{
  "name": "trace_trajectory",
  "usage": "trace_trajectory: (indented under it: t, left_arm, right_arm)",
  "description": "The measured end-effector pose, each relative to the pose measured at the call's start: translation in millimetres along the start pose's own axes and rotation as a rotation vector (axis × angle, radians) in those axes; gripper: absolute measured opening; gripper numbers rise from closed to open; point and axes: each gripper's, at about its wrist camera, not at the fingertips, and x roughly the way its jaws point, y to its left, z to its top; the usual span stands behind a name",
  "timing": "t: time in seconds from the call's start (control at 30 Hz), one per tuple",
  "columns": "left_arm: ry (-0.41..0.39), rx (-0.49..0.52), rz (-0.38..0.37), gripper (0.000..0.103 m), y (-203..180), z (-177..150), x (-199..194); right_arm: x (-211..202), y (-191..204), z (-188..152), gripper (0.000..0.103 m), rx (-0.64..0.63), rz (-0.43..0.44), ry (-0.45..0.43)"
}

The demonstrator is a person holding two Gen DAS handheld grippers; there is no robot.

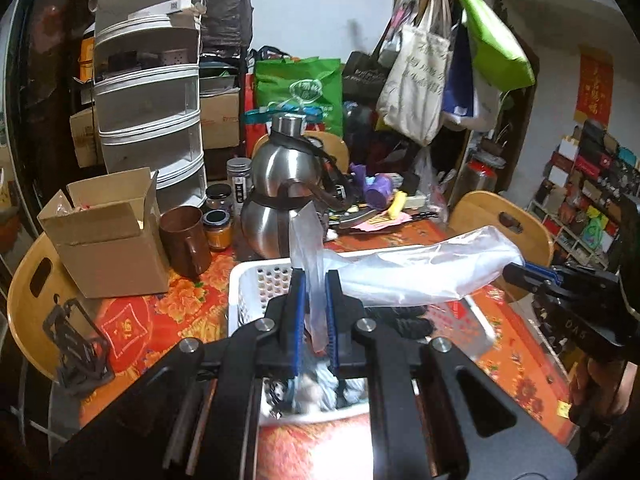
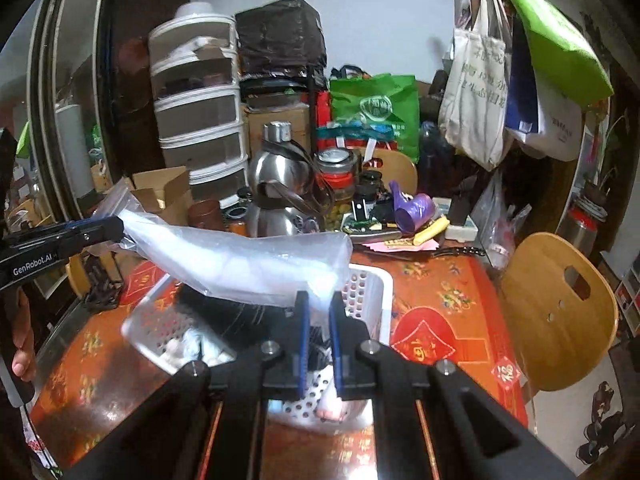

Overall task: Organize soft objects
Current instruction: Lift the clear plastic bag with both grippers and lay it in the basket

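Above white basket (image 1: 248, 280), plastic bag (image 1: 420, 276) stretches sideways (roughly level), left gripper (image 1: 316, 280) and right gripper (image 2: 318, 300) each clamping an end.

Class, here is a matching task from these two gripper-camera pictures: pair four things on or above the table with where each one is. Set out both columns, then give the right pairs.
Things:
1. plastic bag
2. white basket
3. cardboard box
4. steel kettle

Places:
A. behind the basket, upright on the table
B. at the table's left side, flaps open
C. stretched between the left gripper and right gripper
D. on the red tablecloth, below the bag

Pairs: 1-C, 2-D, 3-B, 4-A
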Motion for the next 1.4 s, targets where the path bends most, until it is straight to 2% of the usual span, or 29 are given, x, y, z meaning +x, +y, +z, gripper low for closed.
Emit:
trace_trajectory:
  t: [0.17,0.33,0.43,0.47,0.5,0.53,0.57,0.6,0.77,0.9,1.2,1.27,1.33,1.4]
  left_arm:
    - [0.046,-0.011,0.034,0.009,5,7,39]
    - [0.073,-0.011,0.054,0.009,10,-11,66]
    - [0.118,0.014,0.066,0.017,9,-22,84]
    - [0.125,0.013,0.059,0.029,9,-25,88]
    - [0.124,0.008,0.056,0.048,10,-30,87]
    - [0.121,0.001,0.058,0.057,10,-32,87]
    - [0.114,-0.004,0.060,0.072,11,-33,86]
    - [0.103,-0.009,0.055,0.078,12,-35,83]
    - [0.091,0.006,0.065,0.085,5,-41,71]
    - [0.090,0.029,0.075,0.086,-1,-49,59]
    - [0.086,0.002,0.082,0.086,9,-61,32]
    - [0.077,-0.002,0.090,0.086,12,-65,23]
    - [0.061,-0.010,0.086,0.088,15,-71,9]
    - [0.057,-0.024,0.064,0.097,16,-77,-2]
  right_arm:
    - [33,-2,0,0.008,-0.010,-0.013,0.040]
    - [57,2,-11,0.010,-0.028,-0.025,0.081]
    - [65,-1,-18,0.021,-0.034,-0.056,0.094]
    - [68,-3,-20,0.035,-0.033,-0.059,0.113]
    - [71,-4,-21,0.059,-0.029,-0.055,0.131]
    - [71,-5,-23,0.066,-0.028,-0.051,0.135]
    - [70,-6,-25,0.073,-0.028,-0.056,0.127]
    - [69,-7,-26,0.073,-0.027,-0.063,0.125]
    - [63,-10,-31,0.078,0.011,-0.025,0.143]
    - [57,-7,-37,0.078,0.034,0.008,0.148]
    - [39,5,-48,0.079,0.050,0.050,0.154]
    - [29,6,-51,0.082,0.060,0.052,0.154]
    - [15,7,-54,0.085,0.062,0.063,0.127]
    - [4,10,-56,0.092,0.058,0.059,0.110]
